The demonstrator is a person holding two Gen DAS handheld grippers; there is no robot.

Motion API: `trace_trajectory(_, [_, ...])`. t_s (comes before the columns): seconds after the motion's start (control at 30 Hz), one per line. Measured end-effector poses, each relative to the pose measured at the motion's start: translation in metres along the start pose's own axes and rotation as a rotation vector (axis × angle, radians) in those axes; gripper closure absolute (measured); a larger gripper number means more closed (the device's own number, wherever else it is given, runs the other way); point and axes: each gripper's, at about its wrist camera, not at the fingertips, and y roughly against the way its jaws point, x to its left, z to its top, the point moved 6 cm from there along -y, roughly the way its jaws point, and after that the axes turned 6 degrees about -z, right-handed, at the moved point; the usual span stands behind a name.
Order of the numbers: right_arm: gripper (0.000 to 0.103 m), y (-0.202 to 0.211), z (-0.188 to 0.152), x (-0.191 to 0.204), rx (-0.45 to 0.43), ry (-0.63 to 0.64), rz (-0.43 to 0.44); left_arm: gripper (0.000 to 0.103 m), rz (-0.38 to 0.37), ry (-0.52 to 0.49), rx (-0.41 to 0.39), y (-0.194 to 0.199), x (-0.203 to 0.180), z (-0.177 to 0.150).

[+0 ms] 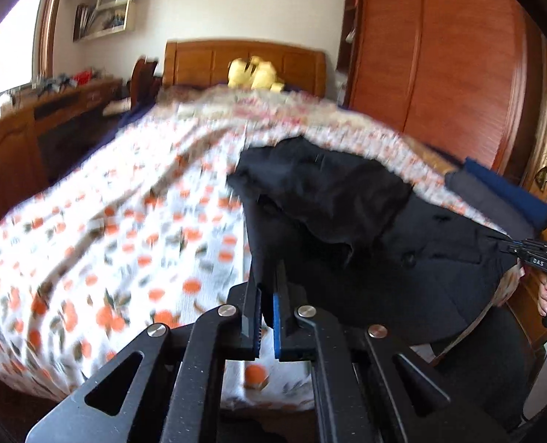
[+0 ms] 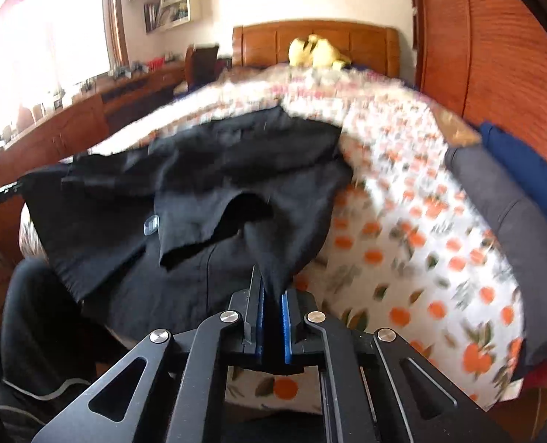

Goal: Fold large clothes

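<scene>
Your left gripper point(image 1: 267, 295), low in the frame's centre, has its jaws clenched on an edge of the black coat point(image 1: 347, 203). Your right gripper point(image 2: 271, 295) likewise pinches a corner of that coat point(image 2: 218, 184), which lies rumpled across the orange-print bedspread point(image 1: 125, 221) at mid-frame. White lettering on the far gripper at the right edge seems to read "DAS". Folded grey and blue clothes point(image 2: 505, 192) sit at right.

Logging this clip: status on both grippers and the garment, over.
Left gripper shut on black garment. Right gripper shut on its other edge. Garment rumpled on orange-print bedspread. Folded dark clothes alongside, apart.
</scene>
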Motion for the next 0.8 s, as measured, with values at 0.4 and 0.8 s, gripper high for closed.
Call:
trace_trajectory(0.4, [0.096,0.137,0.023,-0.002,-0.214,0.056,-0.018,0.098,-0.012,-0.068,-0.231,0.120,-0.035,0.060])
trace_trajectory(0.8, [0.096,0.049,0.020,-0.012,-0.127,-0.036,0.006,0.098,0.035,0.004,-0.119,0.039,0.000,0.055])
